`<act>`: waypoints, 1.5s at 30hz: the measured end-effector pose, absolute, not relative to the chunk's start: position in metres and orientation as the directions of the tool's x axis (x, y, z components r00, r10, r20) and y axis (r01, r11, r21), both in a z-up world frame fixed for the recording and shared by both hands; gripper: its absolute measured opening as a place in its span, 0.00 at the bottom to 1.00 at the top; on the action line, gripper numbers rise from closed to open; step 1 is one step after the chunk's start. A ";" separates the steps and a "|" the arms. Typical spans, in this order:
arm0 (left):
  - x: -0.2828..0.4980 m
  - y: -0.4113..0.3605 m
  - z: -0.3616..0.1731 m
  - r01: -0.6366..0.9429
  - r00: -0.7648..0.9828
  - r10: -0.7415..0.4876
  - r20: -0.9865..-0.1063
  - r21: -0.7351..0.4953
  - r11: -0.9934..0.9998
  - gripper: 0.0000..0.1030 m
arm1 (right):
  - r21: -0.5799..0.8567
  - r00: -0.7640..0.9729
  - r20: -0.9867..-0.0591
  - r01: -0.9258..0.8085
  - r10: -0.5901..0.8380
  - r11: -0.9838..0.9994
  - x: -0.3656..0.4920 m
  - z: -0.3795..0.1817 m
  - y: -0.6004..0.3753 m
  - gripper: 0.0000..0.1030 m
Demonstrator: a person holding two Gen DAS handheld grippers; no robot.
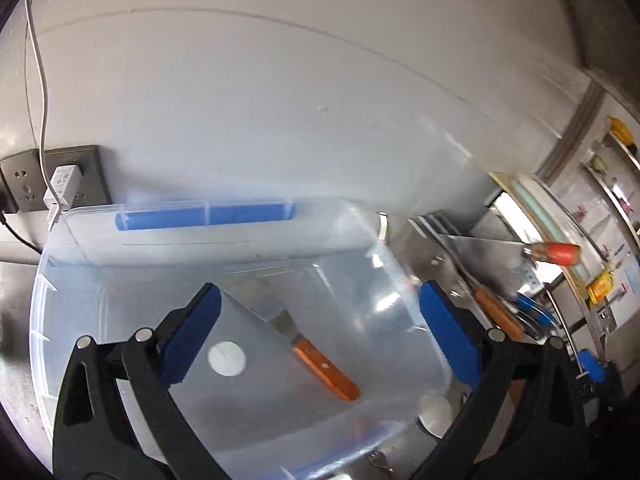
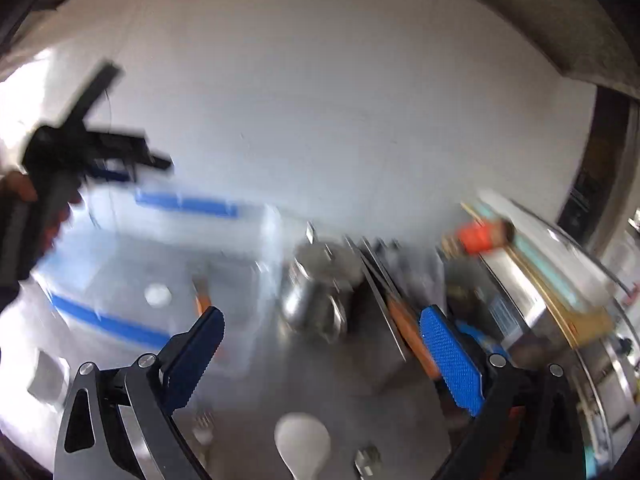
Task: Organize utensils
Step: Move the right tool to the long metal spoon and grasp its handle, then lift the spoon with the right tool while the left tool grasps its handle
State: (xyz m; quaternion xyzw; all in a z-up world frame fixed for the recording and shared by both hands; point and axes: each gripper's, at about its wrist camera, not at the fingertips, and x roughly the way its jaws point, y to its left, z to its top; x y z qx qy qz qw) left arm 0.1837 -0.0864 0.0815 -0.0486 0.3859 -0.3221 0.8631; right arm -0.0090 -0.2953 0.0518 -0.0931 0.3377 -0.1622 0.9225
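The wooden-handled steel cleaver (image 1: 280, 344) lies flat inside the clear plastic storage bin (image 1: 72, 240) with blue latches. Both the left hand-held gripper (image 1: 320, 320) and right hand-held gripper (image 2: 320, 352) stand wide apart, empty. Next, approach a remaining wooden-handled knife (image 1: 498, 312) on the steel table (image 2: 340, 380) squarely; the right view is blurred, so the pieces there are probably utensils.

The print on the white charger (image 1: 63, 186) and yellow label (image 1: 601, 290) is too blurred to read.
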 end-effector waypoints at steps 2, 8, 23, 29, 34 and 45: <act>0.153 -0.106 0.085 0.579 0.452 -0.625 -0.636 -0.324 0.748 0.93 | -0.272 0.578 -0.708 0.306 -0.405 0.912 -0.046 0.011 -0.320 0.95; 0.076 -0.191 0.053 0.682 0.304 -0.648 -0.698 -0.315 0.660 0.93 | -0.286 0.156 -0.896 0.512 -0.415 0.810 -0.081 -0.114 -0.383 0.94; 0.033 -0.278 -0.048 0.570 0.092 -0.566 -0.819 -0.423 0.705 0.92 | -0.097 0.220 -0.954 0.412 -0.202 0.906 -0.077 -0.147 -0.410 0.95; 0.030 -0.302 -0.056 0.563 0.075 -0.554 -0.829 -0.424 0.709 0.92 | -0.009 0.212 -0.971 0.417 -0.107 0.909 -0.085 -0.159 -0.417 0.96; 0.023 -0.325 -0.065 0.587 0.045 -0.534 -0.845 -0.410 0.698 0.92 | -0.011 0.204 -0.974 0.398 -0.100 0.917 -0.086 -0.161 -0.413 0.95; 0.022 -0.340 -0.090 0.570 -0.027 -0.495 -0.869 -0.420 0.706 0.92 | 0.017 0.233 -0.970 0.371 -0.076 0.929 -0.090 -0.146 -0.386 0.09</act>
